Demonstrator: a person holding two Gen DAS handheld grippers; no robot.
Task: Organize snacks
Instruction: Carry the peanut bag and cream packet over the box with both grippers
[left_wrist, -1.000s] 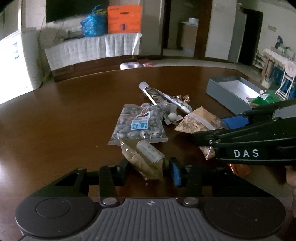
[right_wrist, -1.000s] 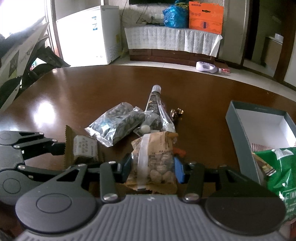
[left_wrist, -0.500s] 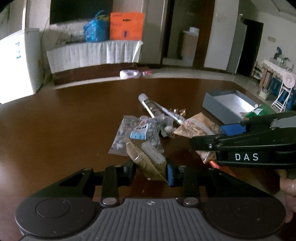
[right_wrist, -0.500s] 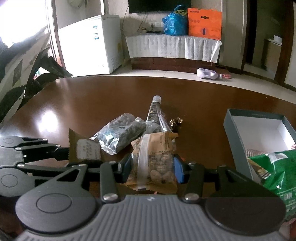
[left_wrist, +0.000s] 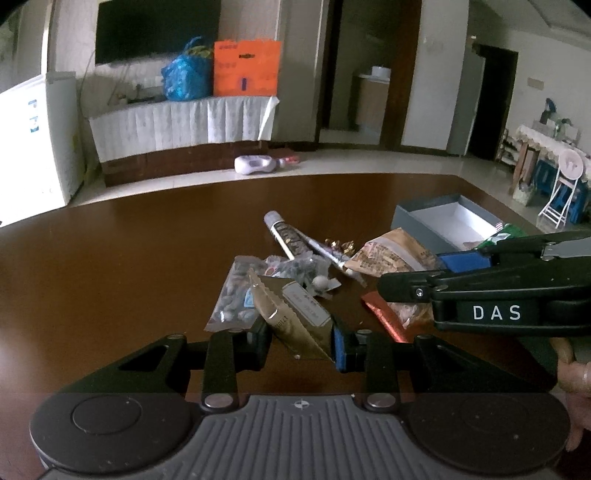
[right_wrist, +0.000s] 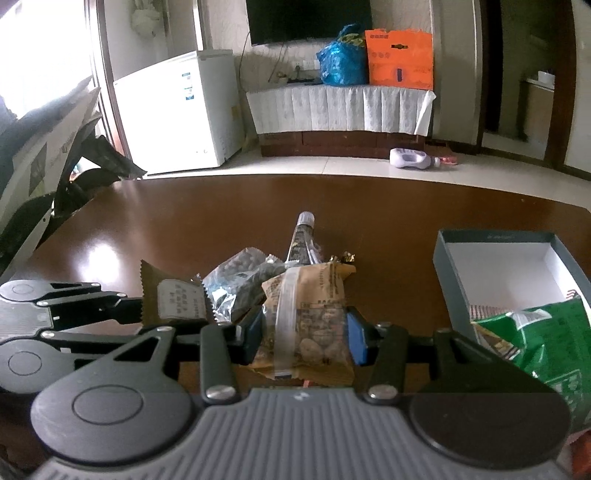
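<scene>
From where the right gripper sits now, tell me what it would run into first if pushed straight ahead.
The right gripper, shut on the brown nut packet, would probably meet the clear seed bag and striped tube first; depth is uncertain.

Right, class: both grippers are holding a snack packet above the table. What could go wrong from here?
1. The left gripper pinches only the gold packet's lower corner, so it may twist free.
2. The two grippers are close together; the right gripper with the brown nut bag could clip the other.
3. A green bag already fills the grey box's near end, so a drop there may spill over.
</scene>
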